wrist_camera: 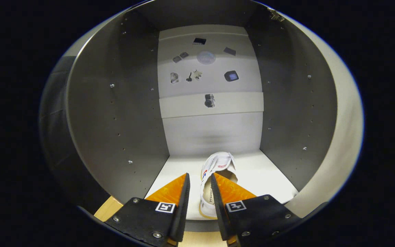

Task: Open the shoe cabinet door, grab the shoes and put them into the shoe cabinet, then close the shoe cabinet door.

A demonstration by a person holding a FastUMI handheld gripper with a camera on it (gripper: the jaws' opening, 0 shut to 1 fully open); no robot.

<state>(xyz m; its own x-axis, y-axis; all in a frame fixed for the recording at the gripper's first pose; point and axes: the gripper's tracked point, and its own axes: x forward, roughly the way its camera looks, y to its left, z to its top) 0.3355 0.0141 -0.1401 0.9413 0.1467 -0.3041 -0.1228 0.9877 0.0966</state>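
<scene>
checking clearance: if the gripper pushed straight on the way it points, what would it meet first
The shoe, whose side wall already sits between the fingers of the gripper. Past the shoe, the cabinet's back wall comes next, though depth is hard to judge.

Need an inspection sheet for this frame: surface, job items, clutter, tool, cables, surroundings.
Surface: white cabinet shelf, bare around the shoe.
Job's things: white shoe on the shelf, toe towards the back panel; shoe cabinet open.
Clutter: nothing seen.
Grippers: tool with its fingers either side of the shoe's side wall; whether they press on it is unclear.
Cables: nothing seen.
Surroundings: grey side walls, back panel with small dark cutouts.
</scene>
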